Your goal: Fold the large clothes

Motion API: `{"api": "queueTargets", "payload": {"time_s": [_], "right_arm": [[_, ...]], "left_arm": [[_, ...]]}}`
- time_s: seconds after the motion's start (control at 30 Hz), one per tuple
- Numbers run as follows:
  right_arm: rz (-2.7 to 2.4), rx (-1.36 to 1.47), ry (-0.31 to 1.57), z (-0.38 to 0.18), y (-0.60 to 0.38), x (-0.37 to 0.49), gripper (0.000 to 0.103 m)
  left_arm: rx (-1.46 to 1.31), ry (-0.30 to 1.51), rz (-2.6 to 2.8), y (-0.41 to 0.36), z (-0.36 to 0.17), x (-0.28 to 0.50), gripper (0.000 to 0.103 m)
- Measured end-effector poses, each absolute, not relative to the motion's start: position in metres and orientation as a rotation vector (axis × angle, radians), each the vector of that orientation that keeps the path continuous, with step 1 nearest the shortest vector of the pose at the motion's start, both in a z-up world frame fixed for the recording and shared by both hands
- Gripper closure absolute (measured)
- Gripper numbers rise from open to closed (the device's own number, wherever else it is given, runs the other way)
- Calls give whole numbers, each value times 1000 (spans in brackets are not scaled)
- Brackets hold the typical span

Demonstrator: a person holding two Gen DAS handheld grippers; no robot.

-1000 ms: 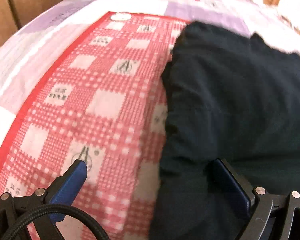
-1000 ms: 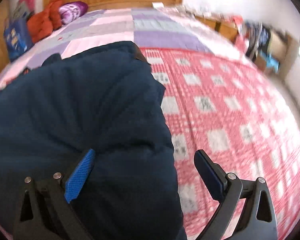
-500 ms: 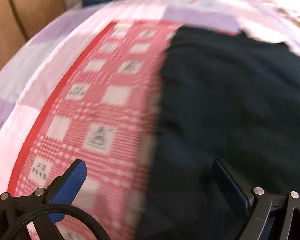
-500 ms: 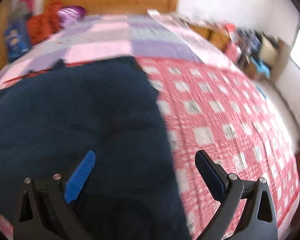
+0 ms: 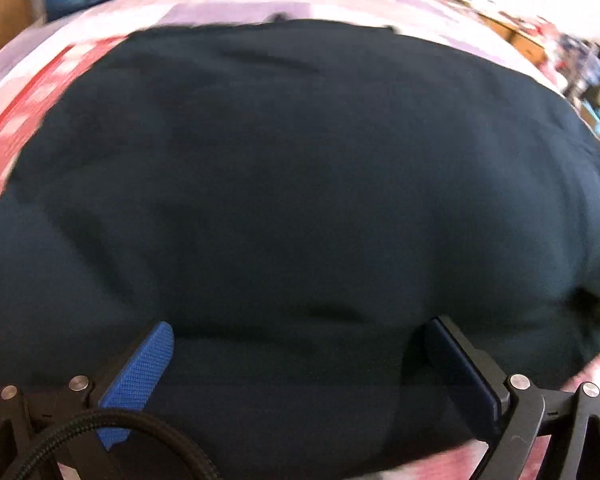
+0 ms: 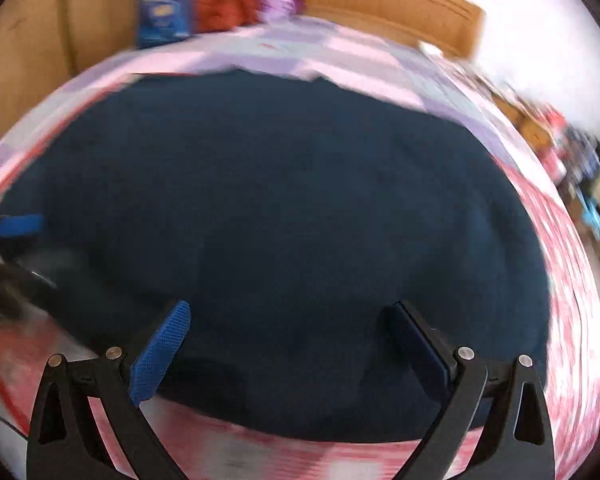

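My left claw (image 5: 300,344) gapes wide, gripping nothing, its fingers over the near edge of the dark garment (image 5: 300,184). My right claw (image 6: 292,324) is equally wide and empty above the same edge. The garment lies flat on the red-checked sheet (image 6: 572,280) of the bed (image 6: 340,46); a wooden headboard (image 6: 380,0) stands at twelve o'clock.

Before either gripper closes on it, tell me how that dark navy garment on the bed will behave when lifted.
The dark navy garment will probably go floppy and drape: it lies in soft rolls and creases on the checked bedspread. It covers much of the bed, so a one-edge lift would likely drag the rest. Both the left gripper and the right gripper are open above it.
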State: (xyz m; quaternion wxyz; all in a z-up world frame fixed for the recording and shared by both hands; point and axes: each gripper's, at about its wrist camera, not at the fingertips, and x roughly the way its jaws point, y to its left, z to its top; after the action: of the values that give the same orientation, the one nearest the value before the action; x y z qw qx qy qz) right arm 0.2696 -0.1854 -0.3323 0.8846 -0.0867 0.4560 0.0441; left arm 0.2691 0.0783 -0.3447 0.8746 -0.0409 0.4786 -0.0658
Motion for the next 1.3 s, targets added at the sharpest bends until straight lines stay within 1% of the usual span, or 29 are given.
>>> {"api": "queueTargets", "payload": {"time_s": [0.1, 0.2, 0.3, 0.4, 0.43, 0.53, 0.6, 0.63, 0.7, 0.8, 0.9, 1.0, 1.03, 1.1, 1.17, 1.3], "right_arm": [[-78, -134, 956, -336, -266, 269, 2], [-145, -38, 1014, -345, -341, 266, 1], [-137, -69, 1045, -350, -360, 264, 1], [-144, -59, 1044, -353, -357, 262, 1], [-148, -43, 1047, -355, -355, 265, 1], [-150, 25, 1051, -357, -361, 266, 1], [-169, -5, 1048, -347, -359, 264, 2], [-183, -35, 1035, -341, -352, 264, 2], [-177, -107, 953, -313, -337, 262, 2], [-91, -93, 858, -281, -303, 278, 2], [59, -56, 861, -271, -243, 328, 2], [181, -53, 888, -278, -184, 379, 2], [191, -63, 903, -282, -174, 393, 9], [134, -135, 948, -292, -155, 420, 12], [146, -111, 982, -302, -163, 443, 11], [120, -187, 1006, -318, -201, 464, 7]], "left_arm": [[-81, 1011, -13, 131, -352, 276, 0], [-55, 1020, 40, 176, -359, 276, 0], [-17, 1059, 132, 202, -366, 280, 0], [-170, 1090, 159, 230, -374, 280, 0], [-176, 1096, 161, 229, -376, 278, 0], [-114, 1099, 200, 219, -368, 280, 0], [-42, 1069, 225, 199, -351, 274, 1], [-12, 1025, 203, 189, -336, 273, 1], [16, 955, 139, 174, -313, 277, 1], [19, 909, -12, 120, -288, 303, 1], [-29, 934, -162, 58, -288, 342, 1], [-46, 954, -252, 11, -296, 375, 2], [-40, 972, -247, -3, -302, 391, 3], [-62, 1009, -213, -4, -315, 412, 1], [-63, 1013, -194, 4, -325, 434, 0], [6, 1011, -151, 31, -324, 451, 0]]}}
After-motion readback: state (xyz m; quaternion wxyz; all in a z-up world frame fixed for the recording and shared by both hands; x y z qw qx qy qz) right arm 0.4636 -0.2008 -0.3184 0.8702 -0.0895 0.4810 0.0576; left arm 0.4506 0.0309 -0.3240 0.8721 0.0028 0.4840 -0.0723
